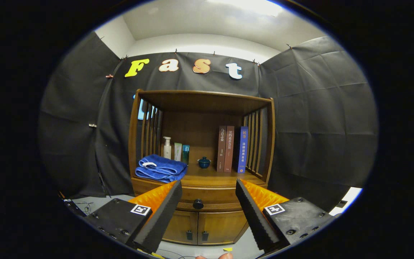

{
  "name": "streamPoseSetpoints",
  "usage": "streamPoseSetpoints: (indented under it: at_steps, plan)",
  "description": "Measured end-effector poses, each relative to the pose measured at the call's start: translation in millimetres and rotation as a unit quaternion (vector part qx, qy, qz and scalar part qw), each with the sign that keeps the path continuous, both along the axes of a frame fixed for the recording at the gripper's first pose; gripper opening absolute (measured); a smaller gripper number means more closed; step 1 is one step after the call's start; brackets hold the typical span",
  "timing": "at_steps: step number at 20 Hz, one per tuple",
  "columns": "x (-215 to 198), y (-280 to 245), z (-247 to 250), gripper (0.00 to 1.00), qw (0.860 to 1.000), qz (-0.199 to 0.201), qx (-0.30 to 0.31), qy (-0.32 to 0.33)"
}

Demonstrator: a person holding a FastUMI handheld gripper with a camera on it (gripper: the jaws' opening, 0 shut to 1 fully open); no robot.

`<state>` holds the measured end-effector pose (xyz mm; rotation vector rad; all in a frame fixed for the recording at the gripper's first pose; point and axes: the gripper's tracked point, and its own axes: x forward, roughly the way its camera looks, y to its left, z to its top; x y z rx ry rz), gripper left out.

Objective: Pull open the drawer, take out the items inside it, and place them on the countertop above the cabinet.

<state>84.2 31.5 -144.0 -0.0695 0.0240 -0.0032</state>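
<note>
A wooden cabinet (pixel 201 144) with an open shelf stands against the booth wall. Under its countertop (pixel 210 178) sits the drawer (pixel 207 198), closed, with a dark round knob (pixel 198 204) at its middle. My gripper (pixel 208 189) is open, its two fingers spread wide with nothing between them. The knob lies beyond the fingertips, between the two fingers and closer to the left one. The drawer's inside is hidden.
On the countertop lie a folded blue towel (pixel 161 168), bottles (pixel 167 148) behind it, a small dark lidded cup (pixel 204 162) and three upright books (pixel 233 149). Two small doors (pixel 203 227) sit below the drawer. A person's fingertips (pixel 225 256) show below the fingers.
</note>
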Motion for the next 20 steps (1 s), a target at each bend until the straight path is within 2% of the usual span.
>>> streamPoseSetpoints:
  at_steps: [3, 7, 11, 20]
  plan:
    - [20, 10, -34, 0.99, 1.0, 0.011, 0.016, 0.019]
    - [47, 9, -69, 0.99, 0.999, 0.002, 0.044, 0.03]
    - [82, 3, -110, 0.99, 0.997, -0.005, 0.042, 0.059]
    - [158, 15, -190, 0.99, 0.993, 0.007, 0.035, 0.116]
